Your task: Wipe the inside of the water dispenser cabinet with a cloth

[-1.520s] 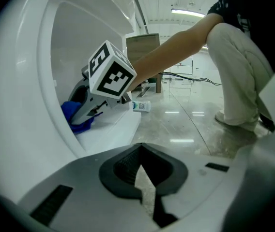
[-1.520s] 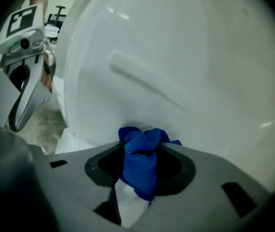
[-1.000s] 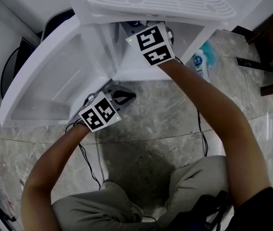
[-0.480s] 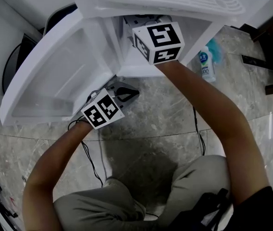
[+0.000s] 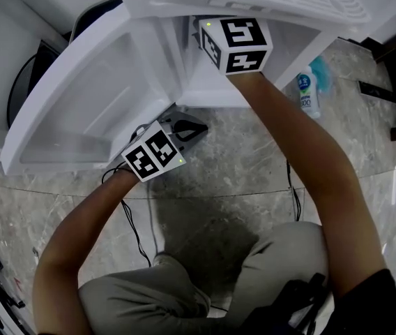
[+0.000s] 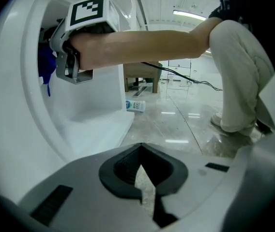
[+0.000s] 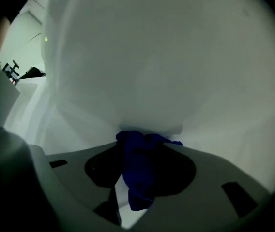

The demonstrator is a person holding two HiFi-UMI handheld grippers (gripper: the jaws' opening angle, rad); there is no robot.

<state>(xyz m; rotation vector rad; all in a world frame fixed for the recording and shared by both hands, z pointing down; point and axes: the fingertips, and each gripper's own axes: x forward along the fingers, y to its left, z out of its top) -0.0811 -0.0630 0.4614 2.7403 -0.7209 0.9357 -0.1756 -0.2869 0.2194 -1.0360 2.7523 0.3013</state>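
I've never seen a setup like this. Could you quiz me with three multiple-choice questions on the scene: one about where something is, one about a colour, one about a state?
1. Where does the right hand-held gripper reach?
A) down to the floor
B) into the white cabinet
C) up to a ceiling lamp

2. What colour is the cloth in it?
A) red
B) yellow
C) blue

3. How is the left hand-held gripper?
A) shut and empty
B) open round a sponge
C) shut on a towel

Answers:
1 B: white cabinet walls fill the right gripper view, and the left gripper view shows that arm going in.
2 C: a dark blue wad is clamped between its jaws.
3 A: its jaws meet with nothing between them.
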